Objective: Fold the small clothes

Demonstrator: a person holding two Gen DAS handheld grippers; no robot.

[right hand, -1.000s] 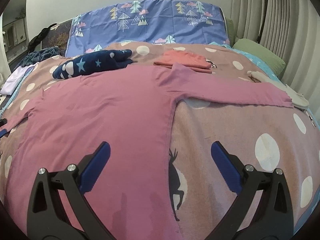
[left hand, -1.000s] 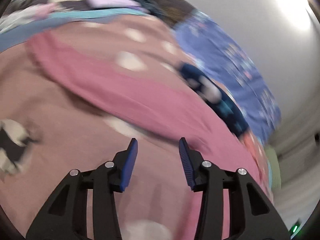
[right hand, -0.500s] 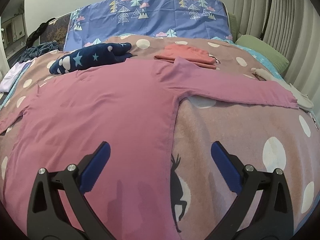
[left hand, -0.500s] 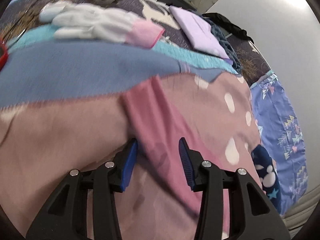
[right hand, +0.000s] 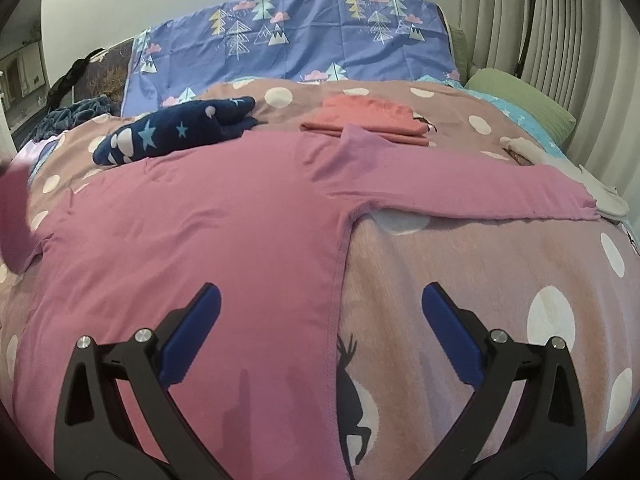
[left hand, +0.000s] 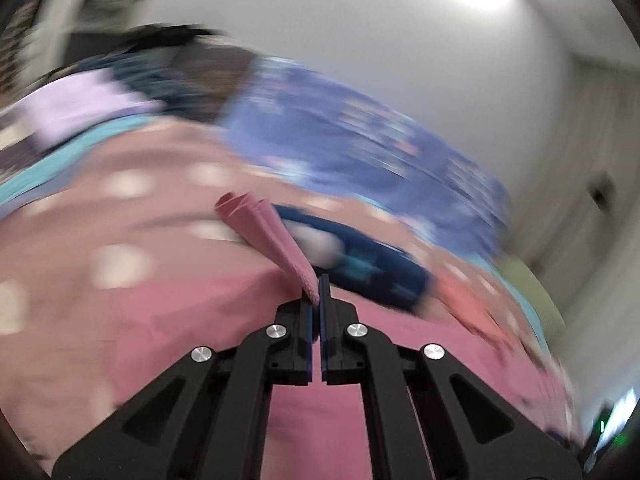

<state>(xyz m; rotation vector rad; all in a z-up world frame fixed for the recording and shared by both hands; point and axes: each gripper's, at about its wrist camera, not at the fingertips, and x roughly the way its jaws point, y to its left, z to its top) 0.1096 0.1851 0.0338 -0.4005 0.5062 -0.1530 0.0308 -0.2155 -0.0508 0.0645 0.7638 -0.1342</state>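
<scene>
So the left tool (left hand: 316, 294) is clamped on a sleeve end of the pink long-sleeved cotton top (right hand: 208, 232), which lies spread flat on the polka-dot bed blanket (right hand: 500, 280). Right tool (right hand: 320, 324) hovers above it, jaws wide apart, empty.

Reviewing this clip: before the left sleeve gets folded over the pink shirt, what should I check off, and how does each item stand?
1. Left gripper shut on the sleeve cuff of the pink long-sleeved shirt: ok.
2. Cuff lifted off the polka-dot brown blanket: ok.
3. Shirt body lies flat for the fold: ok, only light wrinkles.
4. Right gripper open and holding nothing: ok.
5. Other sleeve spread out straight: ok.
6. Navy star-print garment off the shirt's shoulder: cannot tell, it lies right at the edge.
</scene>
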